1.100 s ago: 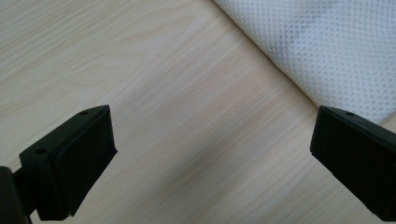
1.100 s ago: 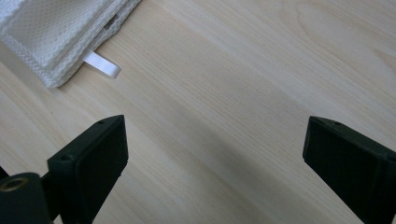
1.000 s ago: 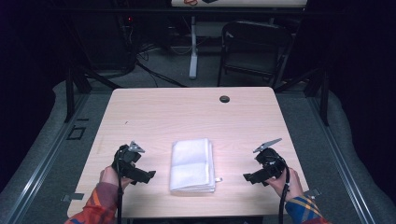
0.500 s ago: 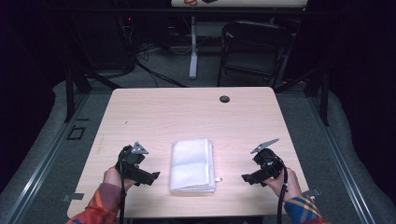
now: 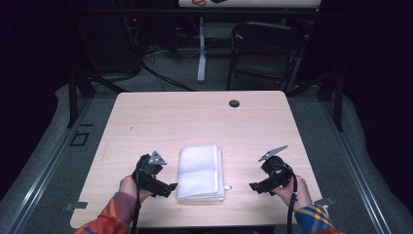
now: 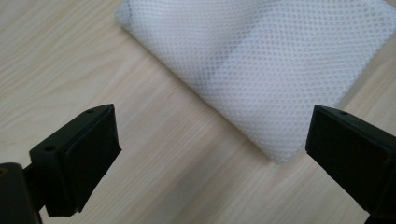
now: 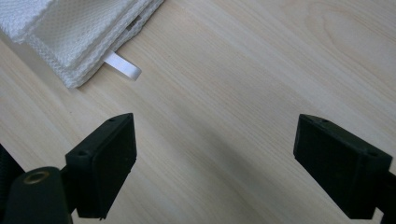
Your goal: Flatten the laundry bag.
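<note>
A folded white mesh cloth [image 5: 200,170] lies flat near the front middle of the wooden table [image 5: 195,122]. My left gripper [image 5: 168,187] rests on the table just left of the cloth's near corner, open. In the left gripper view its jaws stand wide apart, and the cloth [image 6: 261,65] with its near corner lies ahead between them. My right gripper [image 5: 253,187] sits right of the cloth, open, pointing at it. In the right gripper view the cloth's stacked edge [image 7: 79,32] and a small white tag [image 7: 122,65] lie ahead at upper left.
A small black round cap [image 5: 234,103] sits near the table's far edge. A black chair [image 5: 265,51] and a white stand leg [image 5: 201,48] are on the floor beyond the table. Bare wood spreads across the far half.
Both grippers have edged inward toward the cloth. The left one has come close to the cloth's near left corner.
</note>
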Action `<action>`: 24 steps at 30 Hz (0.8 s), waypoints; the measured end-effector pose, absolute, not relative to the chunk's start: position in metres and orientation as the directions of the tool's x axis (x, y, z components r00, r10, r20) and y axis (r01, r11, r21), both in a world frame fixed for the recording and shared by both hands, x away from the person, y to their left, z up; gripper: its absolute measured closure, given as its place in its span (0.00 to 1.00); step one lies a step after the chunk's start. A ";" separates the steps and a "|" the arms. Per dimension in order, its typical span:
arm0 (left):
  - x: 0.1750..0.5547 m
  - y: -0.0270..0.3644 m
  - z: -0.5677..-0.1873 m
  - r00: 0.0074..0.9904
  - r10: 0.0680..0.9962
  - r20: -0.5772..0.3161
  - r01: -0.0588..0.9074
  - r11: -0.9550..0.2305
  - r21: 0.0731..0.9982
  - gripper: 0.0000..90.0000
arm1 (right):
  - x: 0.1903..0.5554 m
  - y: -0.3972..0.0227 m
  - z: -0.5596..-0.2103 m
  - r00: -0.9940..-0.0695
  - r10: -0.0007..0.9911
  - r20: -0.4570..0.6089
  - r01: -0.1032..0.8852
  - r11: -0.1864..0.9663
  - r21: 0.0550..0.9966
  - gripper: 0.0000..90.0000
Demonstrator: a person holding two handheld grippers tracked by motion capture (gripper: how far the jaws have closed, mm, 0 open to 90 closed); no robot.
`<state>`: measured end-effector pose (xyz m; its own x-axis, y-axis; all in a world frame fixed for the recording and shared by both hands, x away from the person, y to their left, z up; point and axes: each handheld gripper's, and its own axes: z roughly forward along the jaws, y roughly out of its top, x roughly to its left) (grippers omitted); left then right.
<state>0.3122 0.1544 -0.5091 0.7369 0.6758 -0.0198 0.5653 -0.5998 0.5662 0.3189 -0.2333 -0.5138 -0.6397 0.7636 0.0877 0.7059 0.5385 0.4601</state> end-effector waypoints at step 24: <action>0.304 0.080 -0.531 0.879 0.477 -0.002 0.407 -0.748 0.525 0.17 | 0.319 -0.227 -0.518 -0.648 0.756 0.090 0.706 0.552 0.444 0.18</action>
